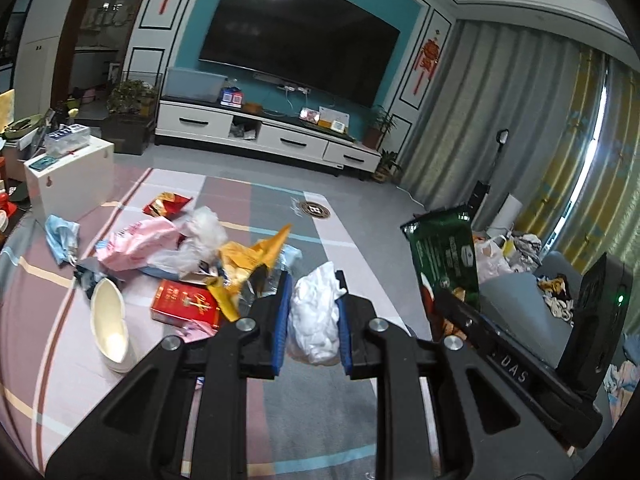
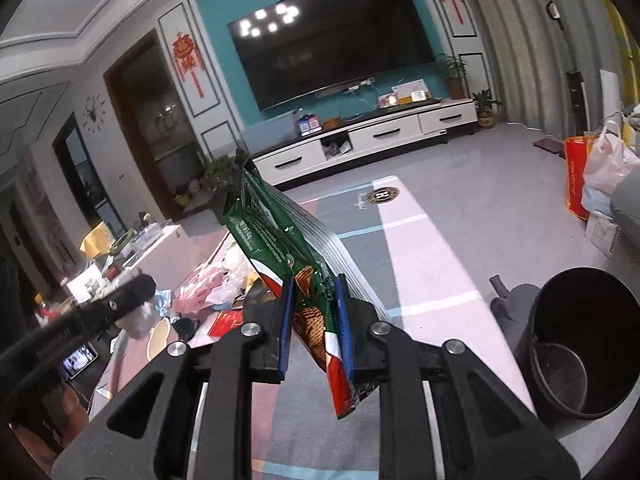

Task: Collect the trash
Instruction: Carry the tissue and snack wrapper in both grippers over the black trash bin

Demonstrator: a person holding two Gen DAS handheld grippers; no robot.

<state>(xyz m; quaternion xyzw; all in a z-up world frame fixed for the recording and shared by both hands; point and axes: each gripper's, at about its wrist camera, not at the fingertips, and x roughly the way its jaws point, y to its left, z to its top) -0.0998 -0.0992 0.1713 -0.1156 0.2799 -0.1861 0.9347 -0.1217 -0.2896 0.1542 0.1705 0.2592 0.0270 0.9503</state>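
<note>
My left gripper (image 1: 313, 280) is shut on a crumpled white plastic bag (image 1: 314, 320) and holds it above the striped rug. My right gripper (image 2: 314, 284) is shut on a green snack wrapper (image 2: 276, 236) that sticks up and to the left; it also shows in the left wrist view (image 1: 444, 256). A black trash bin (image 2: 580, 344), open and dark inside, stands on the rug to the right of the right gripper. A heap of trash lies left of the left gripper: a yellow wrapper (image 1: 256, 256), a pink bag (image 1: 136, 244), a red box (image 1: 184, 304), a red packet (image 1: 166, 205).
A white oval dish (image 1: 110, 320) lies on the rug near the heap. A white cabinet (image 1: 68, 180) stands at left, a TV stand (image 1: 264, 136) at the far wall. Bags (image 2: 600, 172) and a grey sofa (image 1: 520, 304) are at right.
</note>
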